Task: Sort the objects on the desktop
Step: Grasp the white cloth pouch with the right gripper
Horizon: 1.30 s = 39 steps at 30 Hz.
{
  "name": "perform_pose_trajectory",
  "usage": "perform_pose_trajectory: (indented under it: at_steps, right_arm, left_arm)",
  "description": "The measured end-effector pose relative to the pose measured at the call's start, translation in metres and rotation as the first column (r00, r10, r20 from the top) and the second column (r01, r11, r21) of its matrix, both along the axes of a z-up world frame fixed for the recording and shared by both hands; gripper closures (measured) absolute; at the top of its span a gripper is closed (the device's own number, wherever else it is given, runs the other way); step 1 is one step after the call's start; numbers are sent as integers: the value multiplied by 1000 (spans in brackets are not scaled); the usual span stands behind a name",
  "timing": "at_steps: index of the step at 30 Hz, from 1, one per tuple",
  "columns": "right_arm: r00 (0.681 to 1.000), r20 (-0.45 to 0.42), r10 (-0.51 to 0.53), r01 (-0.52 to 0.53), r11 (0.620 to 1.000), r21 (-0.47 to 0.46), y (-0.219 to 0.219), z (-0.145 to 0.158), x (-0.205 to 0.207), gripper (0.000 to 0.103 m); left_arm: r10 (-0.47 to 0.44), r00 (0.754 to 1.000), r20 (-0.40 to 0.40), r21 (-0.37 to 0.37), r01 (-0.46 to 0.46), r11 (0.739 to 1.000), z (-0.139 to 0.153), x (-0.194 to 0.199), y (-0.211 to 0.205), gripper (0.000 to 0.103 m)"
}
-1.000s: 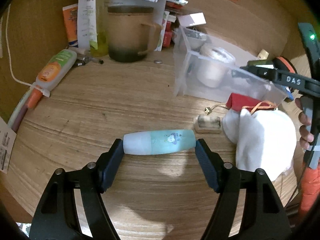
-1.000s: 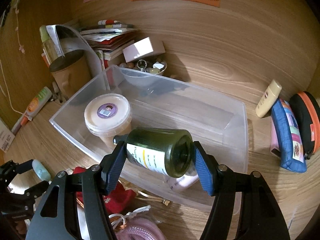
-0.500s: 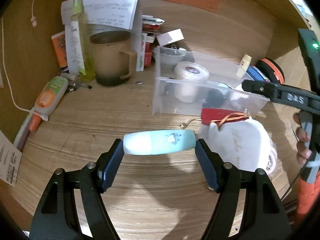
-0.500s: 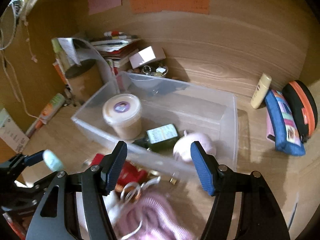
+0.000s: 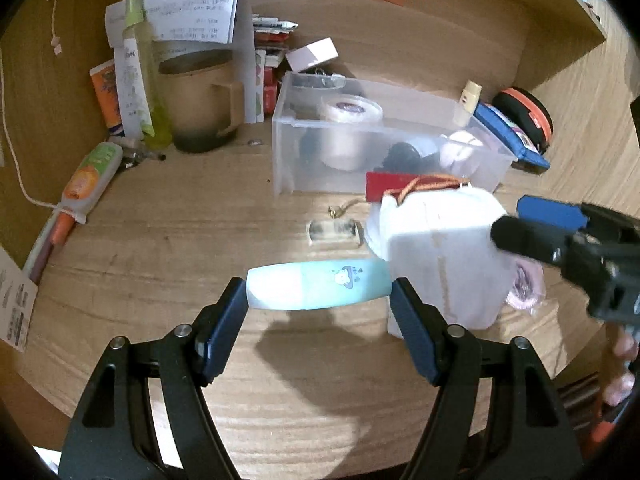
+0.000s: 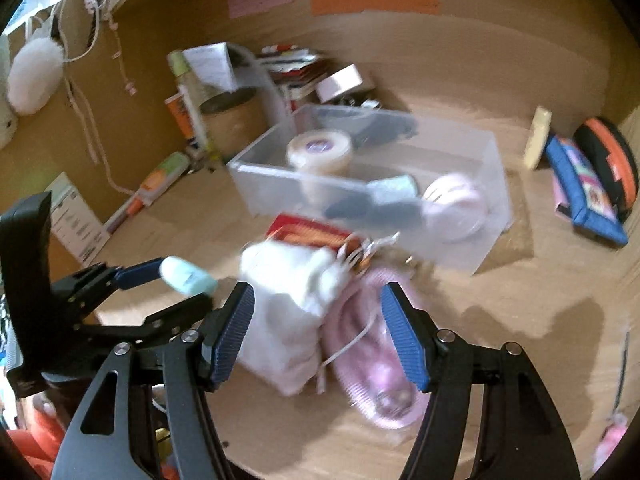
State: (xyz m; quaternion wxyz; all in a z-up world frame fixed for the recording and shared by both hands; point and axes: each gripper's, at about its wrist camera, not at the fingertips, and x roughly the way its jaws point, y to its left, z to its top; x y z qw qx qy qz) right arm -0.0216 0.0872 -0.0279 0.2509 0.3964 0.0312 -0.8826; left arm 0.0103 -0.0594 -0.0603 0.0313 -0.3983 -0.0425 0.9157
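**Desk sort: roughly halfway, one tube in hand**

A wooden desk (image 5: 160, 240) boxed in by wooden walls with sticky notes on the back panel is taking up both views, and it's still pretty cluttered. The clear bin (image 5: 288, 152) is sitting mid-desk and already holding a few things: a white tub (image 5: 350, 110), a dark bottle (image 6: 360, 210) lying on its side, and a pinkish round thing (image 6: 456, 208) at the far end. So part of the job looks done.

The left gripper (image 5: 318, 316) is clamping a mint tube (image 5: 316, 286) end to end between its pads, holding it above the desk in front of the bin. It's probably going in next, though that's just a guess.

The right gripper (image 6: 316, 332) is hanging with its jaws apart and nothing between them, hovering over a white pouch (image 6: 288, 304) and a pink brush (image 6: 372, 360). That view is pretty blurry, so the details are fuzzy.

Still sitting loose: the pouch, the brush, a red box (image 5: 390, 184) right by the bin, and a little stamp-looking block (image 5: 334, 230). Along the left wall a glue tube (image 5: 86, 178), a brown mug (image 5: 198, 98) and some papers are waiting, and a blue case (image 5: 510, 134) and cream bottle (image 5: 468, 102) are parked beyond the bin. Can't tell which of those are meant to be sorted.
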Motion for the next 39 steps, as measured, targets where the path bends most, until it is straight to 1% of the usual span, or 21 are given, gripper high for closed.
perform_pose_trajectory:
  at_steps: [5,8,10,11,12,13,14,15,16,17,22,30,36,39]
  right_arm:
    - [998,52,44,-44,999,-5,-16,-21,6,40]
    - [996,77,53,-54,999,9,-26,-37,2,38]
    - [995,88,57,-58,998,16,-31,-42,0,38]
    - [994,91,64,-65,998,15,-33,-45,-1,40]
    - [994,92,65,-67,997,22,-36,-47,-3,44]
    - [994,91,60,-63,998,31,-37,-49,-4,57]
    - [993,97,66,-69,997,27,-37,-51,-4,58]
    - [993,97,69,-71,997,15,-36,-50,-4,62]
    - [993,95,70,-71,997,4,-33,-49,-3,70]
    - [993,95,76,-77,997,-1,-32,-47,-2,72]
    - [995,66,76,-76,997,-3,-23,-35,8,75]
    - [999,-6,37,-37,999,-36,3,-2,16,76]
    - [998,-57,6,-10,998,-70,27,21,8,88]
    - [998,-70,-2,-1,999,-43,30,20,1,89]
  left_arm:
    - [13,1000,10,-6,-13,1000,-4,9,-3,31]
    - [43,999,17,-19,-42,999,-8,15,-8,31]
    - [60,998,31,-10,-59,998,-13,17,-15,31]
    - [63,997,38,-2,-63,998,-15,17,-17,31]
    - [65,997,45,10,-65,998,-16,18,-21,31]
    - [69,996,47,15,-70,997,-17,19,-22,31]
    - [77,996,46,14,-78,997,-18,20,-24,31]
    - [80,996,44,14,-81,997,-17,20,-25,31]
    - [82,996,42,16,-82,996,-16,21,-25,31]
    - [81,996,39,20,-82,996,-15,20,-26,31]
    - [60,998,18,18,-60,998,-8,17,-20,31]
    - [23,999,-34,5,-23,1000,15,8,-5,31]
    - [2,995,-97,-5,-3,1000,41,-1,2,31]
    - [4,993,-122,-28,-8,1000,49,-6,6,31]
